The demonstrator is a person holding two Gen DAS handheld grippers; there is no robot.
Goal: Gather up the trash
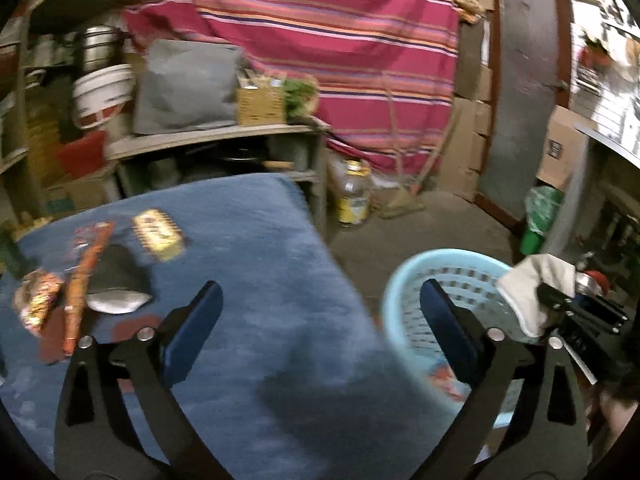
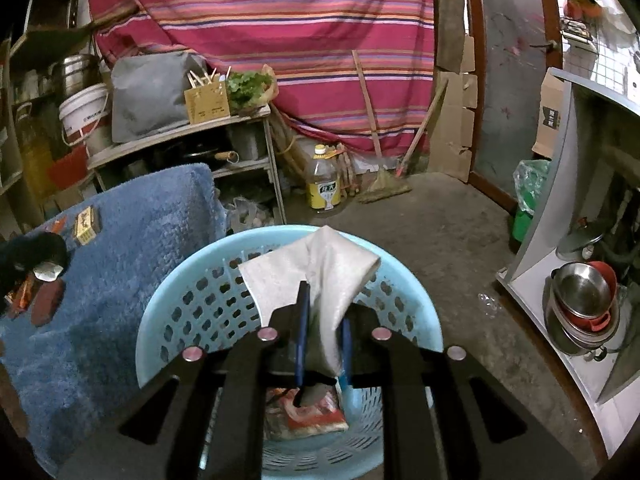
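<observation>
Hanging over the pale blue perforated plastic basket (image 2: 224, 300), the right tool (image 2: 323, 332) has its blue pads pinched nearly together on a crumpled white paper napkin (image 2: 320, 268), which stands up out of the grip in a loose, creased fold. One red-and-white snack wrapper (image 2: 308, 408) already lies flat at the basket's bottom, so collecting looks partly done; the napkin seems only a release away from joining it.

The left tool (image 1: 320, 320) is spread wide and holds nothing, poised above the blue fuzzy tabletop (image 1: 260, 260). More litter waits there, at about ten o'clock from that tool: a yellow printed carton (image 1: 158, 234), a long orange wrapper (image 1: 86, 276), a crinkled red-and-yellow packet (image 1: 36, 300) and a dark, silver-lined pouch (image 1: 116, 284) (blur hides finer detail). Roughly four pieces appear left to gather, all lying flat and light, close together but well apart from the basket at three o'clock.
</observation>
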